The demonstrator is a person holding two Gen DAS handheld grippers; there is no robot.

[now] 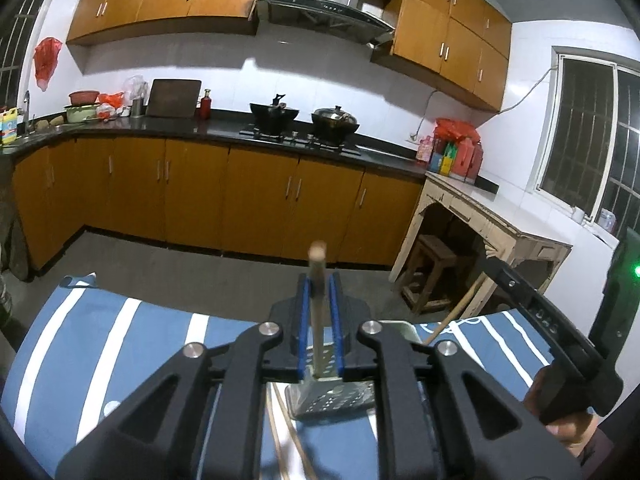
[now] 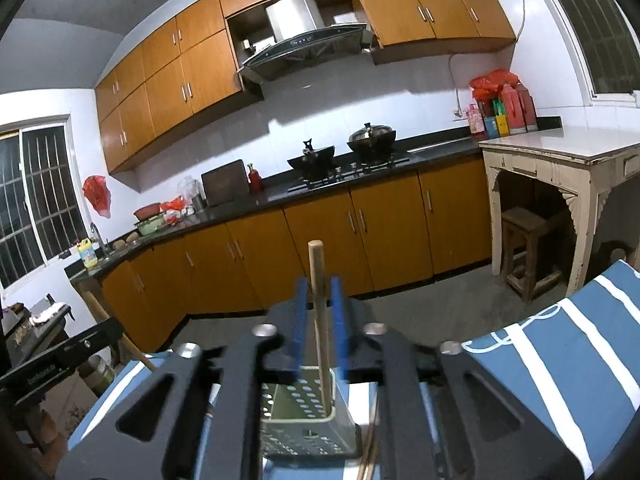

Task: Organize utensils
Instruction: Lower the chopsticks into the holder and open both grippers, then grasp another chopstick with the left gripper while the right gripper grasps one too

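Observation:
My left gripper [image 1: 319,280] holds a wooden chopstick [image 1: 318,276] upright between its blue pads, its lower end at a perforated metal utensil holder [image 1: 332,398] on the blue striped cloth [image 1: 120,340]. My right gripper [image 2: 319,284] has a wooden chopstick [image 2: 320,300] standing between its blue pads, with small gaps either side; its lower end sits inside the perforated holder [image 2: 308,424]. More chopsticks lie on the cloth by the holder [image 1: 284,420]. The right gripper's body shows at the right of the left wrist view [image 1: 532,304].
Beyond the table edge is grey floor, orange base cabinets [image 1: 256,196], a dark counter with two woks [image 1: 304,118], a worn white side table [image 1: 492,216] with a wooden stool [image 1: 432,272] beneath.

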